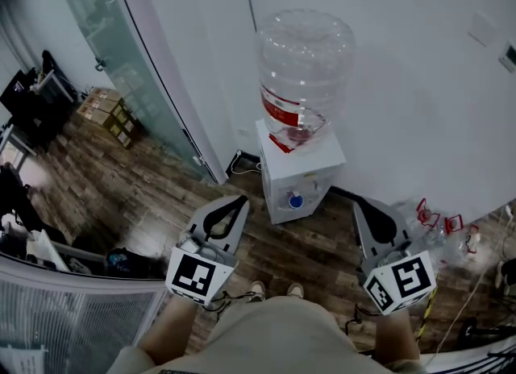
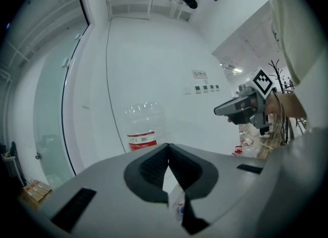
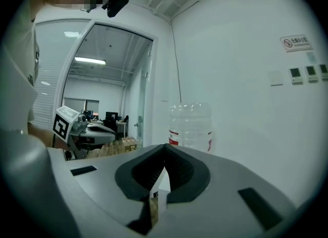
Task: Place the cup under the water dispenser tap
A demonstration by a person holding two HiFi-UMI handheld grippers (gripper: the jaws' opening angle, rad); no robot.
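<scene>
Plainly, both of my grippers are closed on nothing. The left gripper (image 1: 239, 201), at the lower left of the head view, and the right gripper (image 1: 361, 205), at the lower right, each have jaws that meet at the tips. Each gripper's own view shows only a thin slit below the touching pads, with no object in it.

At the centre of the head view the white water dispenser (image 1: 300, 172) stands against the wall, with its big clear bottle (image 1: 305, 66) on top and a blue tap (image 1: 295, 200) on its front face.

As for the cup, I find none in any view. The space under the tap is too small to read, so I cannot tell whether a cup sits there.

By my judgement a drinking cup would be light and, if paper or thin plastic, soft-walled and easy to crush or tip. I would take it across the side wall a little below the rim, where it is stiffest, with a gentle squeeze, and keep it upright
</scene>
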